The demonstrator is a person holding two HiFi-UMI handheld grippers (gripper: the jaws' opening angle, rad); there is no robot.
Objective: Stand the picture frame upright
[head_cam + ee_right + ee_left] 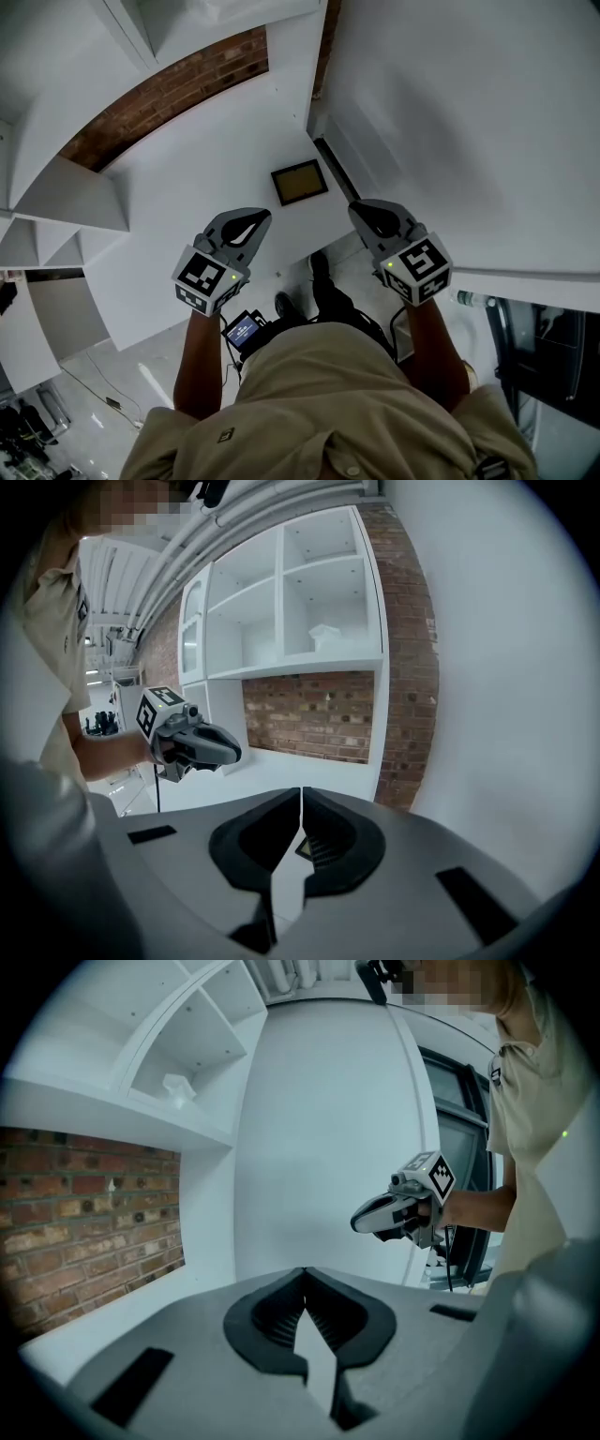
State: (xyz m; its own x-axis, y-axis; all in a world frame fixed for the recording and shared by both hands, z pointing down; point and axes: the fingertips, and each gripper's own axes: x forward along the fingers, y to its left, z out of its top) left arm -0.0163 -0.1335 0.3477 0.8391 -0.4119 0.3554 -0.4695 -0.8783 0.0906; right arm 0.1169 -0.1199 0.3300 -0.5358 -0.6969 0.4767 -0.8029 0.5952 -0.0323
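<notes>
The picture frame (299, 182), dark-rimmed with a brownish picture, lies flat on the white table (187, 187) near its right edge. My left gripper (257, 218) hovers just short of it to the lower left, jaws shut and empty. To the frame's lower right, off the table's corner, my right gripper (360, 212) is also shut with nothing in it. In the left gripper view the shut jaws (303, 1277) point at the white wall, with the right gripper (398, 1213) beyond. The right gripper view shows its shut jaws (301, 795), a corner of the frame (306, 847) below them, and the left gripper (192, 742).
A brick wall (169, 94) runs behind the table, under white shelving (309, 602). A white wall (469, 122) stands close on the right. The table's front edge (309, 246) is just under the grippers, with the floor and the person's shoes (323, 281) below.
</notes>
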